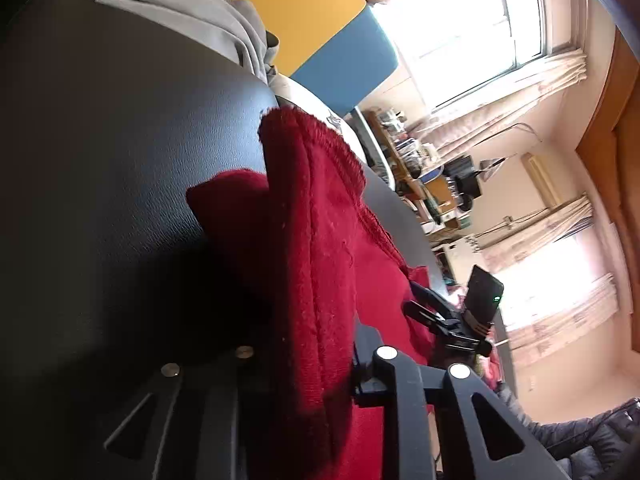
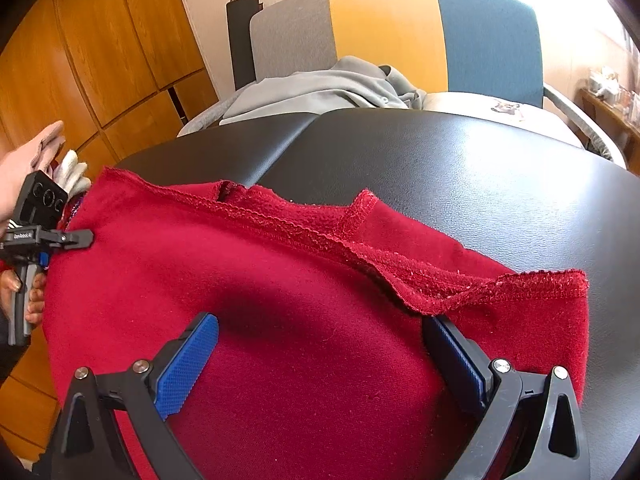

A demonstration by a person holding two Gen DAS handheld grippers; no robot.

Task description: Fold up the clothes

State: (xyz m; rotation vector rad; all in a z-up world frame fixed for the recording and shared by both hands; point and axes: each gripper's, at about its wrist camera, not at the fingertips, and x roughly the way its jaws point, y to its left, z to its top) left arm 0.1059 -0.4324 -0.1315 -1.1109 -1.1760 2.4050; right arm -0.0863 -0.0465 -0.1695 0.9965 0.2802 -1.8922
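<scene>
A red fleece garment [image 2: 280, 280] lies spread on the black padded table [image 2: 480, 168], its stitched hem turned over along the far side. My right gripper [image 2: 320, 344] is open above it, blue pads [image 2: 188, 364] wide apart with the cloth lying between them, not pinched. My left gripper [image 2: 76, 238], held by a hand, sits at the garment's left edge. In the left wrist view the red garment [image 1: 312, 240] bunches up and runs between the left gripper's [image 1: 308, 368] black fingers, which are shut on it. The right gripper [image 1: 448, 320] shows beyond the cloth.
A grey garment [image 2: 320, 88] lies on the seat of a chair with a grey, yellow and blue back [image 2: 384, 32] behind the table. Wooden cabinet doors [image 2: 100, 40] stand at the left. Cluttered shelves [image 1: 420, 168] and curtained windows [image 1: 480, 32] line the far wall.
</scene>
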